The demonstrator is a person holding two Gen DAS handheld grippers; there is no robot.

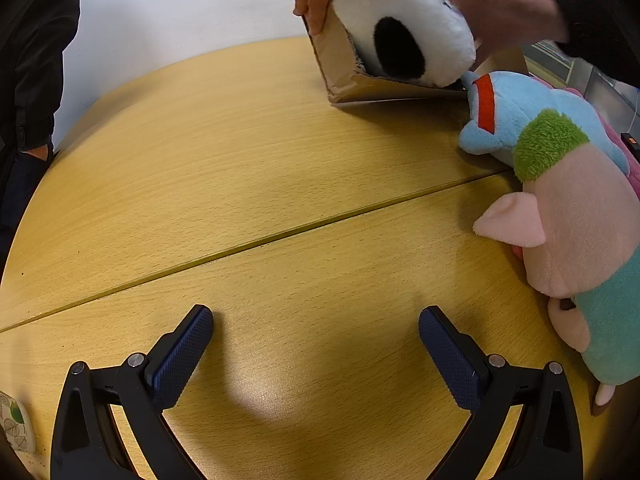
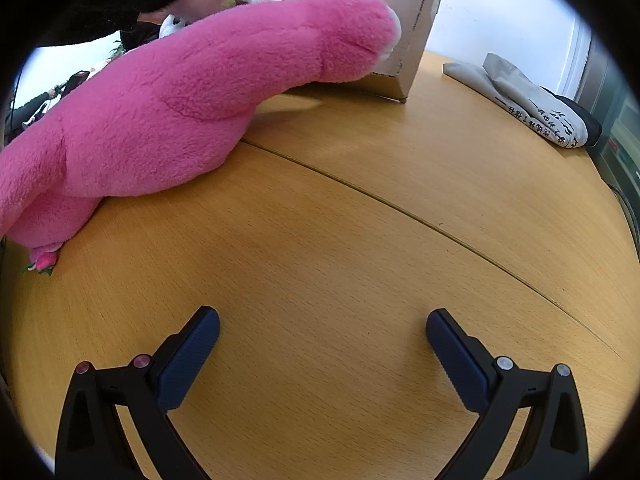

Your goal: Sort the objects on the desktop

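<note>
On the desk [image 1: 240, 168] my left gripper [image 1: 316, 354] and right gripper [image 2: 322, 354] sit with fingers wide apart, holding nothing; I judge sorting barely begun: pink plush [image 2: 180, 100] and pig plush [image 1: 576, 232] lie outside the cardboard box [image 1: 340, 68].

Table [image 1: 280, 168]: matt wood-grain laminate. Box [image 1: 340, 68] ahead: rough brown cardboard. Pink toy [image 2: 180, 100] ahead-left: shaggy plush. Finger pads [image 2: 188, 360]: knurled blue rubber; gripper arms black plastic.

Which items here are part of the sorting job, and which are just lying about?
Job items:
- cardboard box
- panda plush, in the box
- blue plush
- pig plush
- pink plush

Lying about:
- folded cloth bag
- leaf-patterned object
</note>
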